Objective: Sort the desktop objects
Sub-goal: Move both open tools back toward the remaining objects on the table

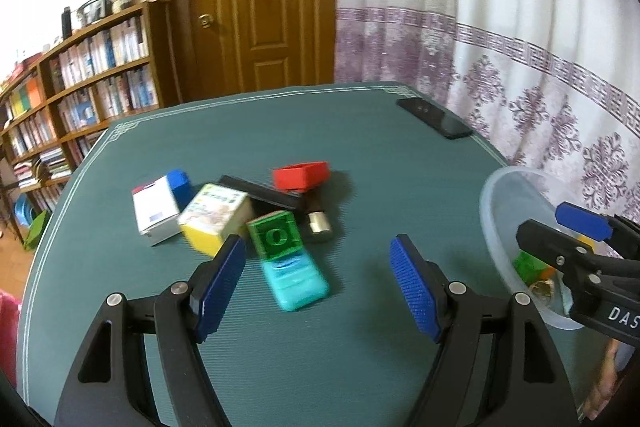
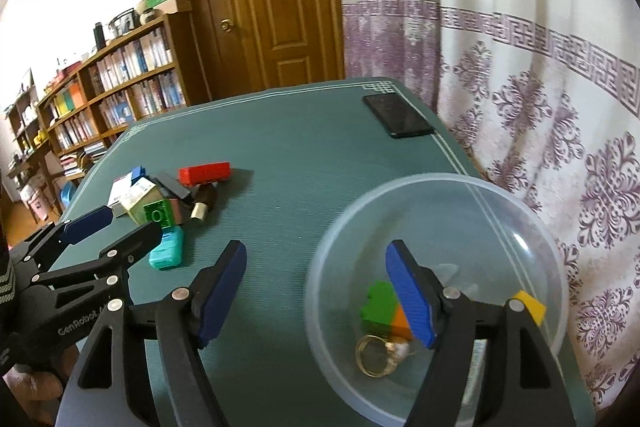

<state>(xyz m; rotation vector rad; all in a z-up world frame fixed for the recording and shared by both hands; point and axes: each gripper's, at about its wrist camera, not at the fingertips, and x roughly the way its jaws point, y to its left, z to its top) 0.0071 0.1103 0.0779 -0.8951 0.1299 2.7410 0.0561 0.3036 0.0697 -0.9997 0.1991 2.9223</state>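
Fingers of the left gripper [image 1: 318,277] spread empty above the teal plastic case [image 1: 296,281]; the right gripper [image 2: 316,301] gapes empty over the clear plastic bowl [image 2: 520,227].

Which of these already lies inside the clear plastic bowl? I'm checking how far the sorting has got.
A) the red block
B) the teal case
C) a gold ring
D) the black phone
C: in the right wrist view a gold ring rests on the floor of the clear plastic bowl, beside a green block; the other three things are out on the table.
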